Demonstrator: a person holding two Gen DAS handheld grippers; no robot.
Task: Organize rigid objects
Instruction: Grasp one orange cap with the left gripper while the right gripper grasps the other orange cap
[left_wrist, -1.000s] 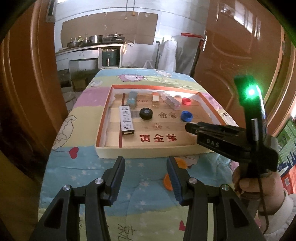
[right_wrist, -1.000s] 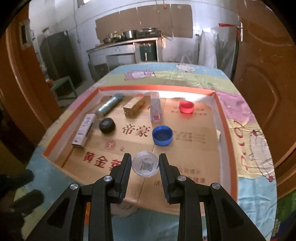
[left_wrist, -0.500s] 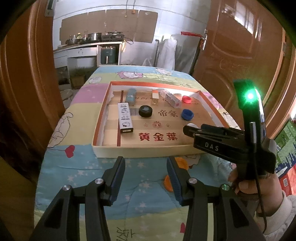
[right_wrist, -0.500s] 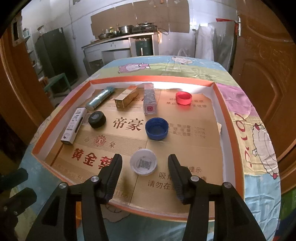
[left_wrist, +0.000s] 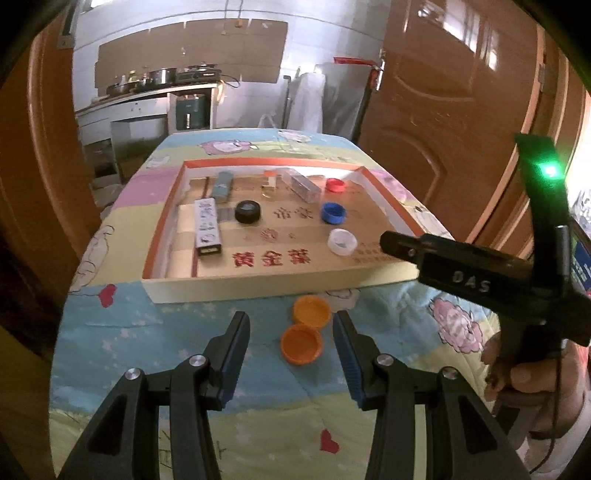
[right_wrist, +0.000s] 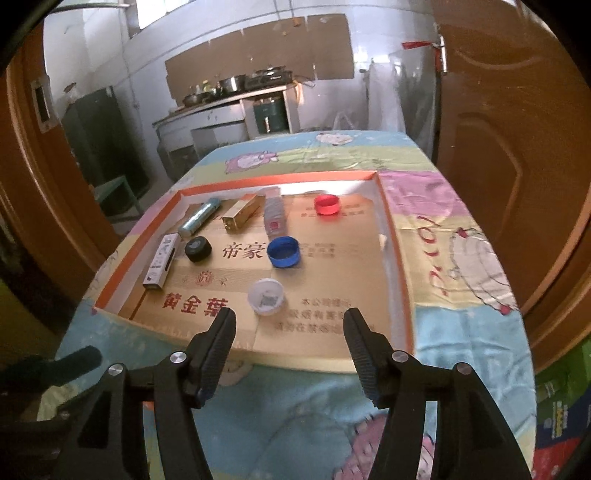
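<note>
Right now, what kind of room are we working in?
Most likely a home kitchen or a room opening onto one: pots and a stove sit on a counter at the back, wooden doors stand to the sides, and a cartoon-print cloth covers the table.
</note>
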